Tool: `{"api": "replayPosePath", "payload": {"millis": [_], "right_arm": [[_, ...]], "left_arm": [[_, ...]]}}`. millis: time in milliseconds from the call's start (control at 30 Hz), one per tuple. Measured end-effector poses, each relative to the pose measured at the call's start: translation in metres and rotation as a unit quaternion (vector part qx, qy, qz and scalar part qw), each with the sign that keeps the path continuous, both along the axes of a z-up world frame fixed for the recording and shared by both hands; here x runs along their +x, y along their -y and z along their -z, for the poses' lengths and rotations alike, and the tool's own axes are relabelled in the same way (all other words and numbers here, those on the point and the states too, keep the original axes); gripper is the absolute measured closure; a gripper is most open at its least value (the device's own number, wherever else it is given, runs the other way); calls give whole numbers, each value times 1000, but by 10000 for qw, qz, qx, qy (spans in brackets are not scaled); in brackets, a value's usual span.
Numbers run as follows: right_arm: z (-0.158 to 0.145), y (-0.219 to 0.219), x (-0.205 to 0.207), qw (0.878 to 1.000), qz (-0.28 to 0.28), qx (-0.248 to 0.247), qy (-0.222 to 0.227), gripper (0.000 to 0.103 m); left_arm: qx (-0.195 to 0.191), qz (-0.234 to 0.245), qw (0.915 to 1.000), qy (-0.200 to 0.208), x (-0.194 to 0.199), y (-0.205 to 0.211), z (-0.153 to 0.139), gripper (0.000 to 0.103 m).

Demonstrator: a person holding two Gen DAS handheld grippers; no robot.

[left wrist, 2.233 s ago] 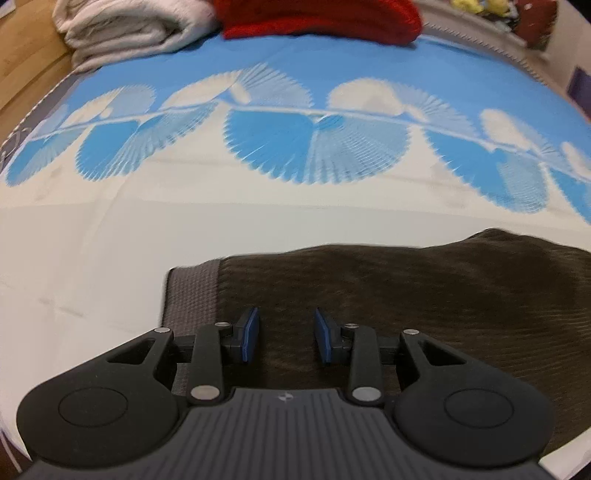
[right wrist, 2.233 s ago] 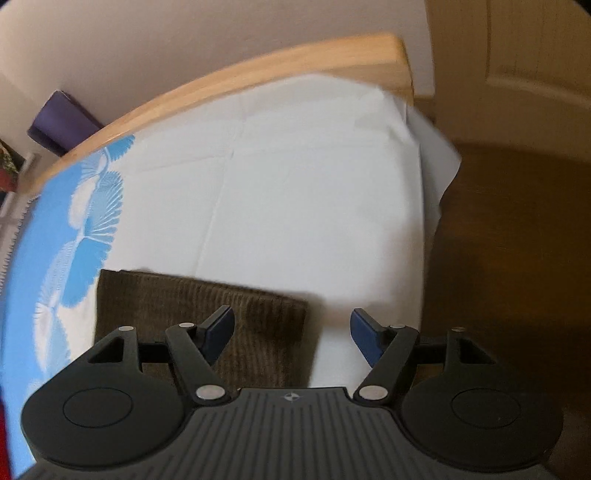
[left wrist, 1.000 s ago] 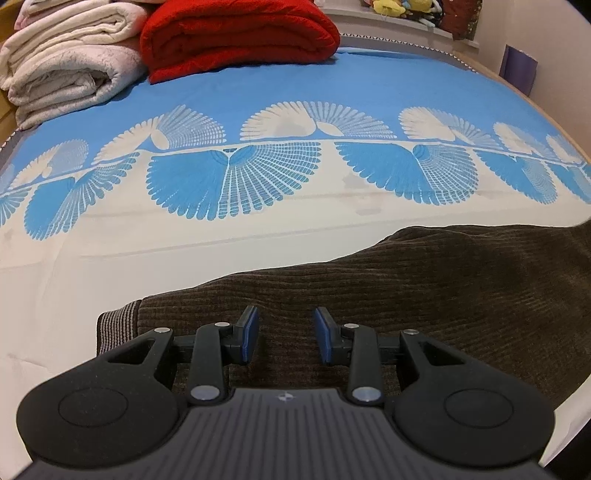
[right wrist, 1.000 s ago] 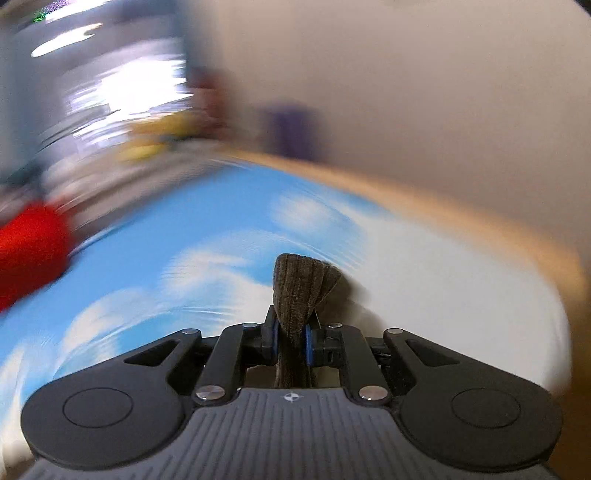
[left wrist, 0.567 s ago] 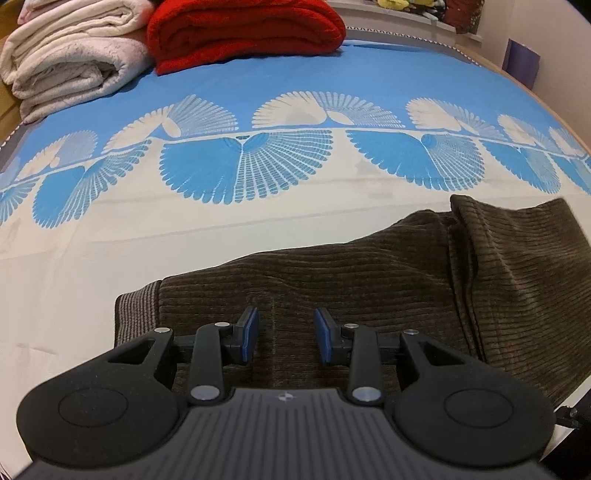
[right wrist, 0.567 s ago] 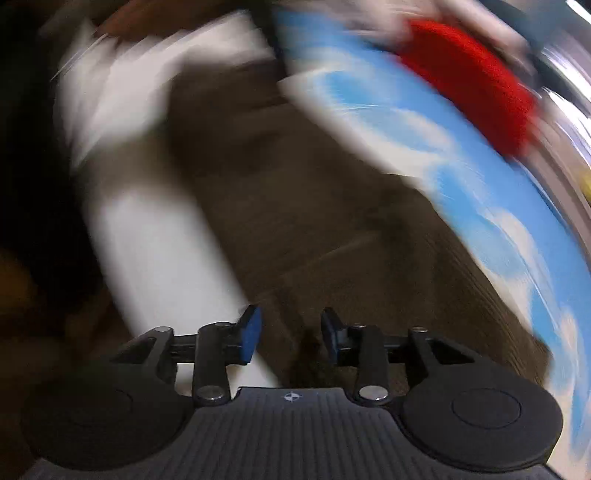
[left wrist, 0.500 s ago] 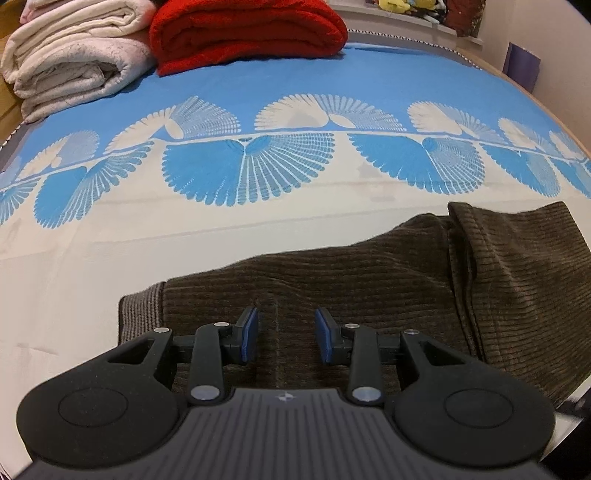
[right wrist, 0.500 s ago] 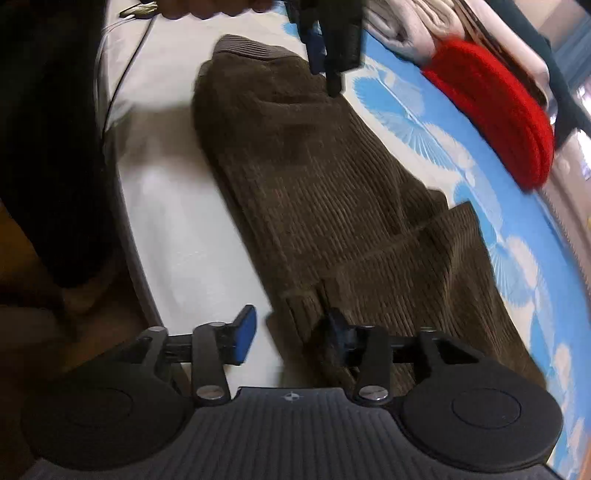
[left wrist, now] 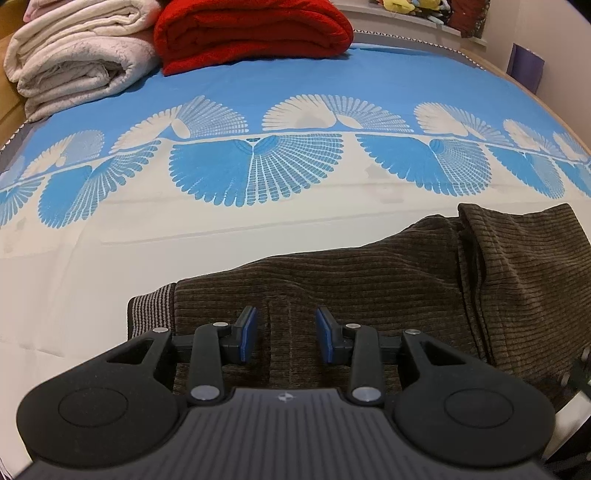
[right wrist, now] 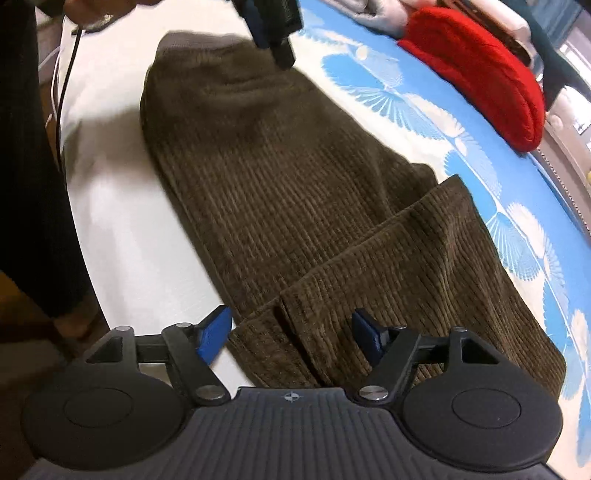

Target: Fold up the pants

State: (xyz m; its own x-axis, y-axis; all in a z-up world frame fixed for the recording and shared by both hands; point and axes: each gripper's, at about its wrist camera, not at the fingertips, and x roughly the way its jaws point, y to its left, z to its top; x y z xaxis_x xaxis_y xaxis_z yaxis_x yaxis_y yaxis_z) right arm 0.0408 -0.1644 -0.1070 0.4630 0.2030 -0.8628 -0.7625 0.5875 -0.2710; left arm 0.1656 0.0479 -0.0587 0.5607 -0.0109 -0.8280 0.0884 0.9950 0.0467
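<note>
Brown corduroy pants (left wrist: pixel 369 288) lie along the near edge of the bed, striped waistband (left wrist: pixel 151 306) at the left. The leg end (left wrist: pixel 524 266) lies folded back over the upper part. My left gripper (left wrist: pixel 286 334) hovers just behind the waistband, open, with only flat cloth beneath the pads. In the right wrist view the pants (right wrist: pixel 277 166) run away from me, and the folded leg hem (right wrist: pixel 424 258) lies under my right gripper (right wrist: pixel 291 334). Its jaws are opening and the pads are clear of the cloth. The left gripper (right wrist: pixel 273 26) shows at the top.
A red blanket (left wrist: pixel 251 33) and a white blanket (left wrist: pixel 81 55) are stacked at the far side of the blue fan-patterned sheet (left wrist: pixel 295 85). A person's dark clothing (right wrist: pixel 26 147) and a thin cable (right wrist: pixel 61 92) are at the bed's near edge.
The right gripper, shut on the leg end a second ago, swung across, laid it over the upper pants and let go. The left gripper stayed put.
</note>
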Motion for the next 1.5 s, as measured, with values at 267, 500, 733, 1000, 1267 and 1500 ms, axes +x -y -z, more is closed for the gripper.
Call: {"api": "replayPosePath", "payload": {"millis": [267, 500, 733, 1000, 1267, 1500], "right_arm": [[-84, 38, 20, 9821, 883, 1601, 464, 98], [-84, 49, 14, 9755, 865, 2001, -301, 95], [-15, 9, -38, 9985, -528, -85, 121, 35], [0, -1, -29, 9907, -624, -553, 1073, 36], [-13, 9, -23, 9956, -489, -259, 761, 28], [-41, 31, 13, 9950, 405, 907, -88, 78]], "left_arm": [[-5, -23, 10000, 9, 0, -1, 0, 64], [48, 73, 9999, -50, 0, 8, 2, 64], [114, 164, 9998, -69, 3, 19, 5, 64], [161, 221, 9996, -112, 5, 22, 8, 64], [114, 152, 9998, -114, 7, 20, 7, 64], [87, 156, 9998, -75, 5, 17, 5, 64]]}}
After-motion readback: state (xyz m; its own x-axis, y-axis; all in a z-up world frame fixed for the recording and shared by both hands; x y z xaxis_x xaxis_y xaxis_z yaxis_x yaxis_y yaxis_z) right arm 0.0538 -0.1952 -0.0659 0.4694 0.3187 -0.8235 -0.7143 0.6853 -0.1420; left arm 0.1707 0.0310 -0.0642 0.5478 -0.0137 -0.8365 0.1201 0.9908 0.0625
